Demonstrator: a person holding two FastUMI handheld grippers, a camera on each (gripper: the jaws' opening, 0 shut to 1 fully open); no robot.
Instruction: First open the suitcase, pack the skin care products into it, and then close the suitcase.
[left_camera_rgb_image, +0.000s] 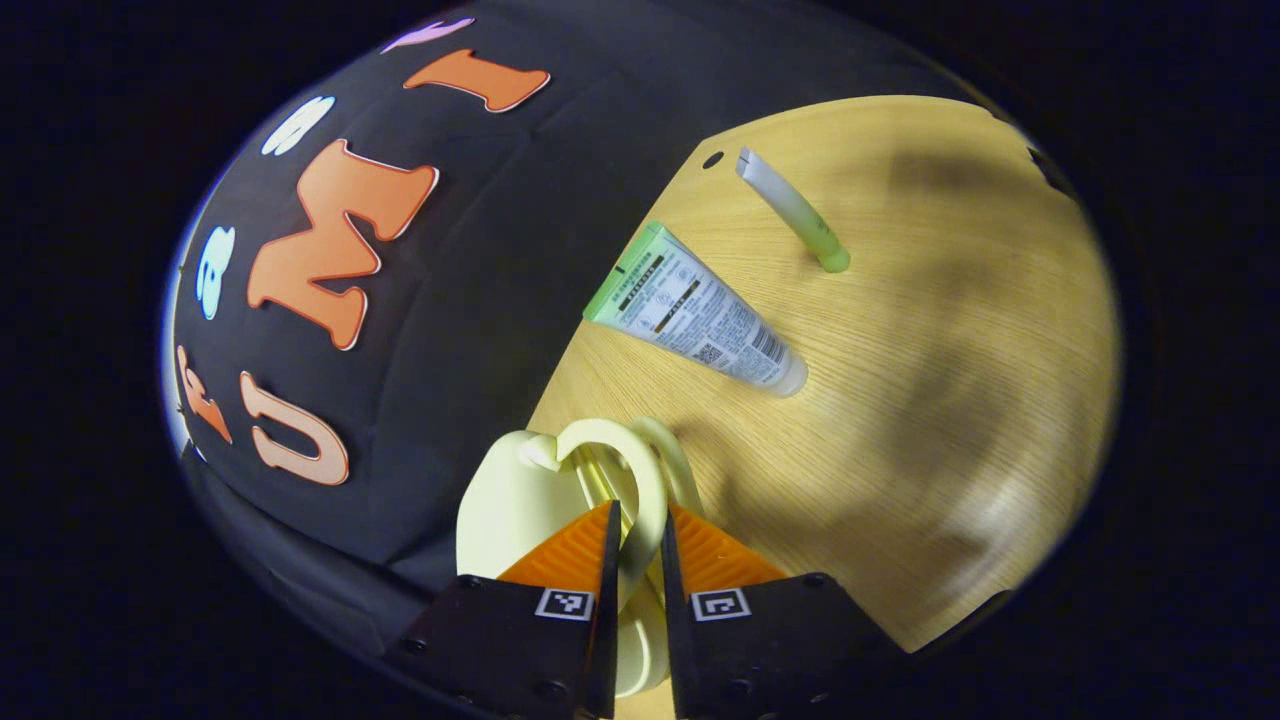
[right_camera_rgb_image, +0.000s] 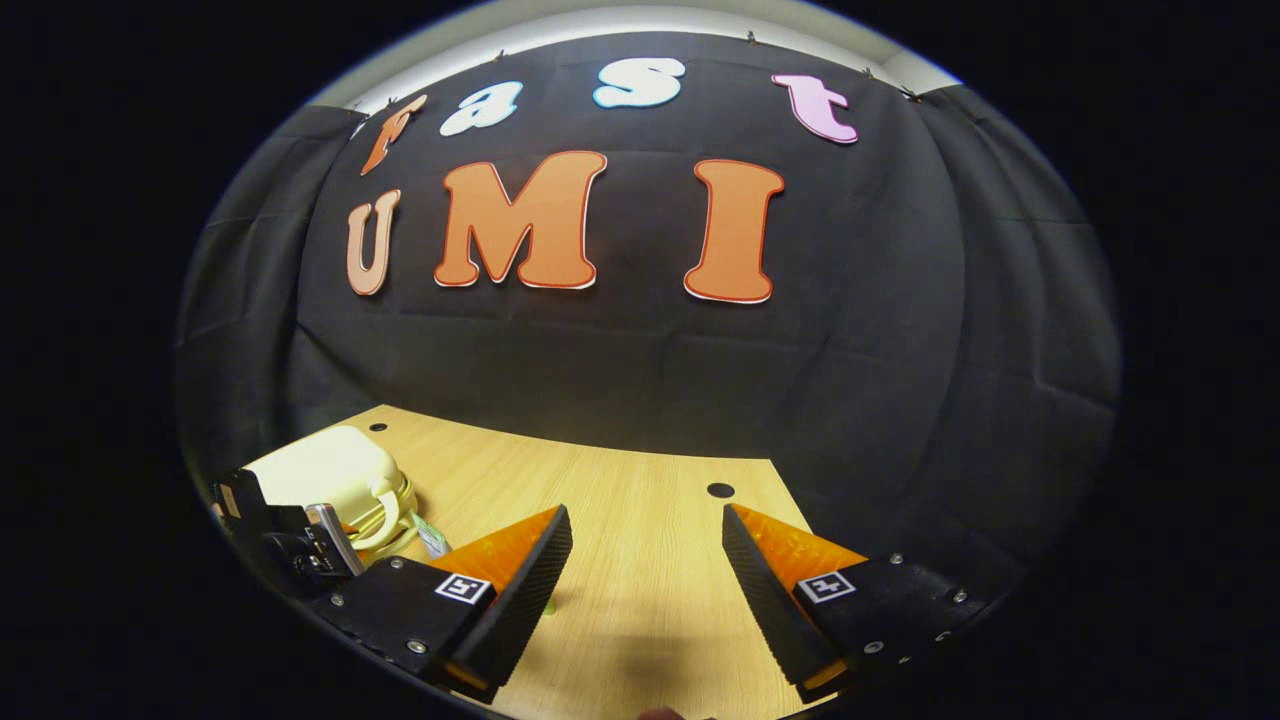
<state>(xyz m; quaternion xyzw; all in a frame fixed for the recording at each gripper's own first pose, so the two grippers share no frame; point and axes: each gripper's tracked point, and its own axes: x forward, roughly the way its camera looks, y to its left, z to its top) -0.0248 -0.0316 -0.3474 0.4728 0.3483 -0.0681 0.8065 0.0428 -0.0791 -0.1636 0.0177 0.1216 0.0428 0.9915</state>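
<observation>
Left tongs (left_camera_rgb_image: 640, 535) seemingly pinched on pale suitcase (left_camera_rgb_image: 520, 500) handle (left_camera_rgb_image: 640, 470); right tongs (right_camera_rgb_image: 645, 540) level, wide open, empty above table (right_camera_rgb_image: 640, 620).

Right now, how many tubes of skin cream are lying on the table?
2: a wide tube near the table's edge by the wall, and a slim green-capped tube just beyond it. Others may be hidden.

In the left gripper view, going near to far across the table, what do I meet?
Left hand-held gripper closed on the suitcase handle → large white and green tube → slim green tube → small hole in the table.
</observation>
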